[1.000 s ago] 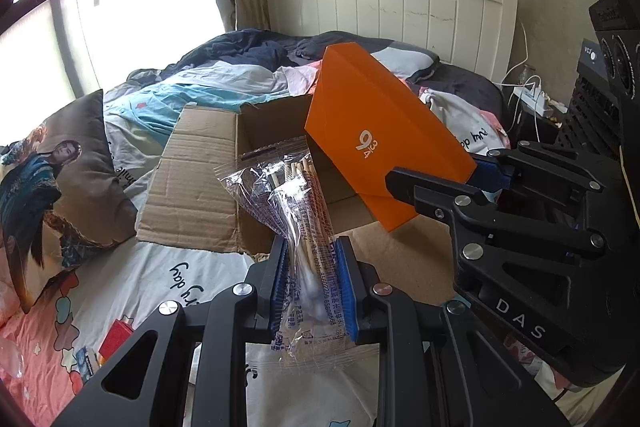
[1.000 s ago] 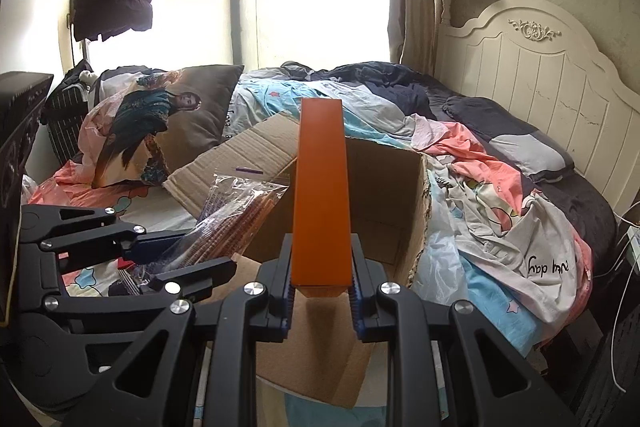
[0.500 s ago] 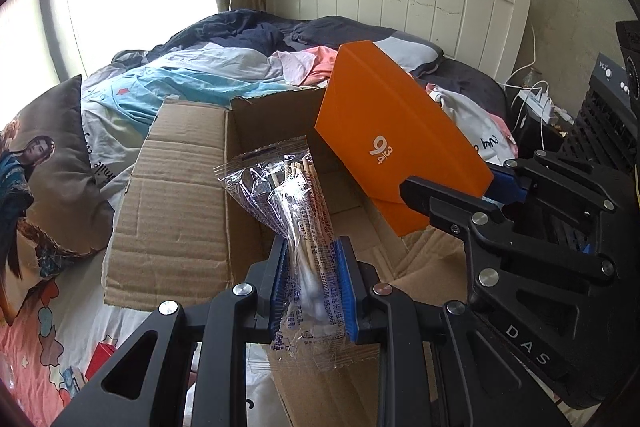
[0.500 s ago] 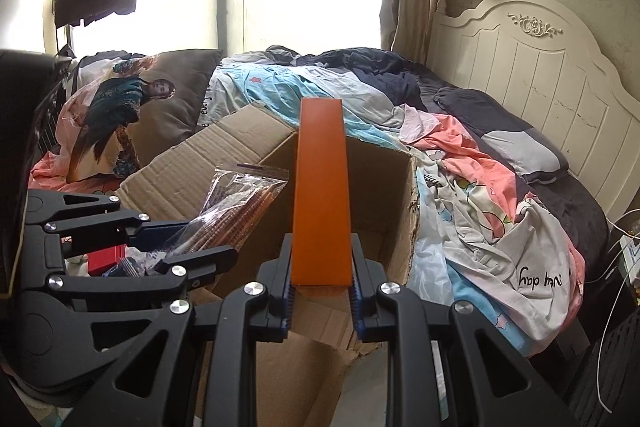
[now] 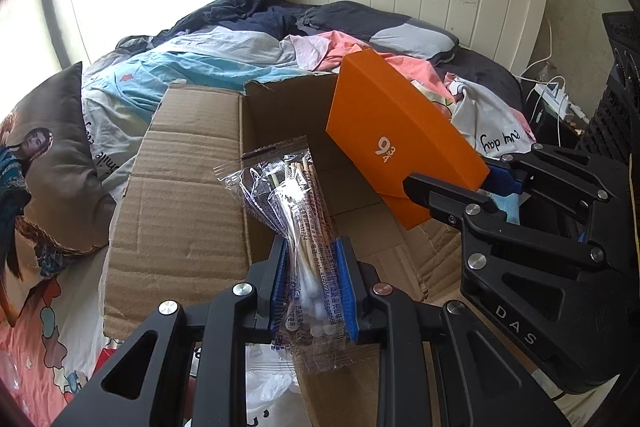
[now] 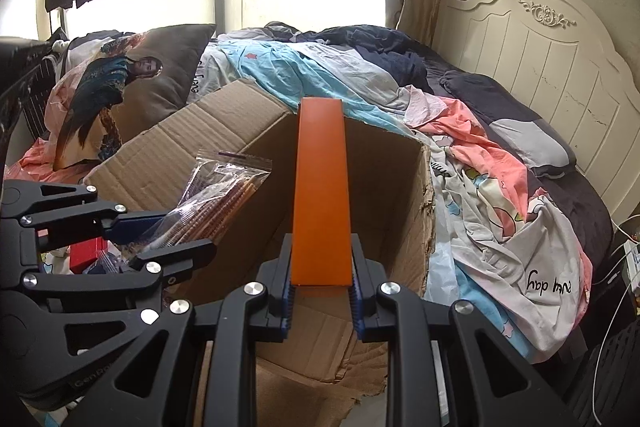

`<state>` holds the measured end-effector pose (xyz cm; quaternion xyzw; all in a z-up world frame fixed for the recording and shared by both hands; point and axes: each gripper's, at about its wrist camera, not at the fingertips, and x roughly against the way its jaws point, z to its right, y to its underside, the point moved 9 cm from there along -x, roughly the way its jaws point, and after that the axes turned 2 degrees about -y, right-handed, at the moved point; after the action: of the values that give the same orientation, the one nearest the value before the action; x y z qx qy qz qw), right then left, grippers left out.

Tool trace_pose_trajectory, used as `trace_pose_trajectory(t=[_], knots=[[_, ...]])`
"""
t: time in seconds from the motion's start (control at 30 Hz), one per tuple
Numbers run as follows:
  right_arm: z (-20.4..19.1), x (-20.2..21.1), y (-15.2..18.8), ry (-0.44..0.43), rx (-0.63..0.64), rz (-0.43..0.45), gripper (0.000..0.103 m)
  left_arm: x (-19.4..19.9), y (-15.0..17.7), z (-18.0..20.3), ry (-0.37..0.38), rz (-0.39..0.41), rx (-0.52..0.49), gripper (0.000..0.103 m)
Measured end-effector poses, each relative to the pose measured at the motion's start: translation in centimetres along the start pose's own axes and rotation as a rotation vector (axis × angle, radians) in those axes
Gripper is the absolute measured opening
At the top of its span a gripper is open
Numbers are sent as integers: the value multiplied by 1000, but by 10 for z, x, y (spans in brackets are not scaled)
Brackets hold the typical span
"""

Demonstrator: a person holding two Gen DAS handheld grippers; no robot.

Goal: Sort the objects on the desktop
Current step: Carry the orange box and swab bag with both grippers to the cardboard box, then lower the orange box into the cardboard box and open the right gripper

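Bed (image 5: 472, 75) under clothes (image 5: 224, 47), cardboard box (image 5: 180, 195)

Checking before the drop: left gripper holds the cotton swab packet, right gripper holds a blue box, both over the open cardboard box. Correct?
Not quite: the box in the right gripper is orange, as the right wrist view shows. The left gripper does hold the cotton swab packet, both over the open cardboard box.

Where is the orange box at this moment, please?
The orange box is held in the right claw, above the open cardboard carton on the bed; in the left wrist view it is right of the swab packet.
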<state>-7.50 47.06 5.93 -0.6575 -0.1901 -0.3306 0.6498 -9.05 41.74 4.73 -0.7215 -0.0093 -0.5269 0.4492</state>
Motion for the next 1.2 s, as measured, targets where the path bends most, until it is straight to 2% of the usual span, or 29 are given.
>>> trace_pose_trajectory(t=[0.37,1.2], knots=[[11,-13,7,8,1,-47,21,-9,0,7,14,-15,0,24],[11,-11,13,32,32,-52,22,-14,1,17,26,-16,6,24]])
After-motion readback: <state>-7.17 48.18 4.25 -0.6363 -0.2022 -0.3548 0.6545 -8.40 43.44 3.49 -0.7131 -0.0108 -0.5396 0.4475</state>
